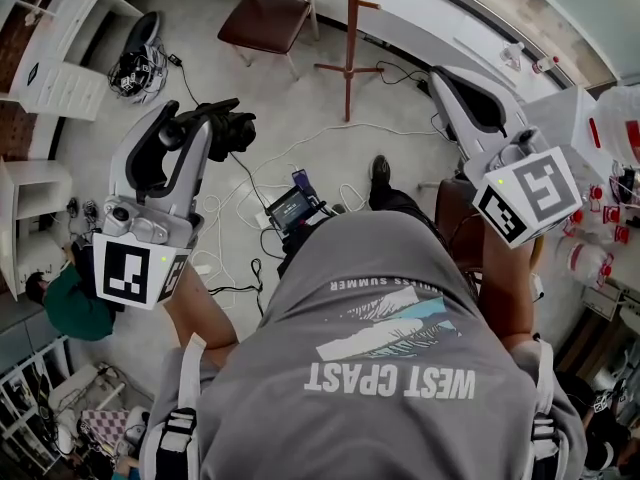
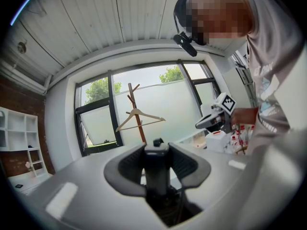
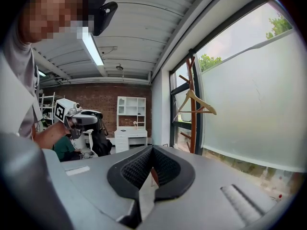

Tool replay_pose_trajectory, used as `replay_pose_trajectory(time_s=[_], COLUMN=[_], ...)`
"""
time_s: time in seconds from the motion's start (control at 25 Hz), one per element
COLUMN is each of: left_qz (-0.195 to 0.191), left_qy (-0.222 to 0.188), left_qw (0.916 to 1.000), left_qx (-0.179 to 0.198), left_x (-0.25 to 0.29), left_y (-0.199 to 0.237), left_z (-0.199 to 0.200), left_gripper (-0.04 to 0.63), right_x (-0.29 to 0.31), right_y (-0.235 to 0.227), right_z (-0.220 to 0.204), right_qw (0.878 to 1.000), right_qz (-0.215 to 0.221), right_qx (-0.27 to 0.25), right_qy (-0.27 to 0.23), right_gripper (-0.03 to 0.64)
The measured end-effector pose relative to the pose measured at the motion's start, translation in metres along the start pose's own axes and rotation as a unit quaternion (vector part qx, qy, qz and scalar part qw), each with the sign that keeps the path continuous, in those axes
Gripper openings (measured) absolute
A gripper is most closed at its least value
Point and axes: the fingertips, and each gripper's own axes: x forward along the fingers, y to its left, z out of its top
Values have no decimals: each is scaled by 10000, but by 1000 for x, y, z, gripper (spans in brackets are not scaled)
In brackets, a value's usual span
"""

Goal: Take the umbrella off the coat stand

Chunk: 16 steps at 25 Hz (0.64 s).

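My left tongs [image 2: 157, 152] clamp the black umbrella [image 2: 157, 174], its lower end hidden between them, well apart from the coat stand [image 2: 137, 116]. My right tongs [image 3: 151, 152] are closed on nothing.

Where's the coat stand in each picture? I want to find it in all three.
Head view: coat stand at the top middle, seen from above.
Left gripper view: coat stand in the middle, before the window.
Right gripper view: coat stand right of middle, beside the window.
Shared landmark: the wooden hanger on it, in both gripper views.
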Motion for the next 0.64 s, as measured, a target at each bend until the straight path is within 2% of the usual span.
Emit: replay_pose_trajectory(time_s=[0.64], left_qz=[47], left_qy=[16], left_qw=[10000], left_qx=[70], left_x=[3], left_y=[0], left_z=[-4], left_gripper=[141], right_x=[0], right_y=[-3], right_z=[-7], right_qw=[10000], right_qz=[-30], right_qx=[50], right_qy=[21], right_gripper=[0])
